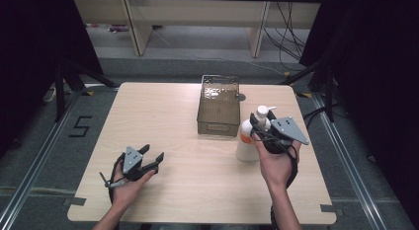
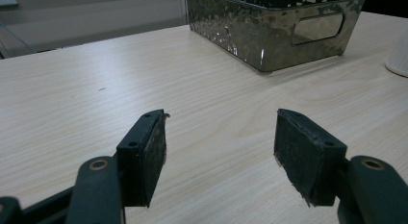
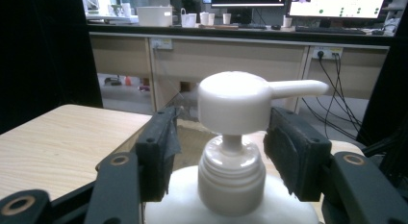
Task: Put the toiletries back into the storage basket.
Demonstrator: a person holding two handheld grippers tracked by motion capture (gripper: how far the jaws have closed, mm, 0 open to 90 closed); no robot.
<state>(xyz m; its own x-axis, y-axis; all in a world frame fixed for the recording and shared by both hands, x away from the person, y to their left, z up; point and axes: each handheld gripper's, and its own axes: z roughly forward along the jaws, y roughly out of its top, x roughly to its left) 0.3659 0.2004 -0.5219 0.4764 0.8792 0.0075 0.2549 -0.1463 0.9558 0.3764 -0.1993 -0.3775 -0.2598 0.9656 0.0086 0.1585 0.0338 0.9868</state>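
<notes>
A white pump bottle [image 1: 247, 141] with an orange label stands upright on the table, right of centre. My right gripper [image 1: 259, 122] is at its top, open. In the right gripper view the two pads [image 3: 161, 147] flank the pump's neck and collar, just below the pump head [image 3: 233, 101], whose spout points right. There is a small gap on the left side; on the right the pad looks close to the collar. My left gripper [image 1: 152, 153] rests low at the front left, open, with bare wood between its jaws [image 2: 221, 137].
A dark translucent rectangular basket [image 1: 217, 126] with a handle slot sits at the table's middle back, just left of the bottle; its wall [image 2: 269, 36] is ahead of the left gripper. The bottle's base [image 2: 398, 56] shows at that view's right edge. Light wooden table [image 1: 173, 106].
</notes>
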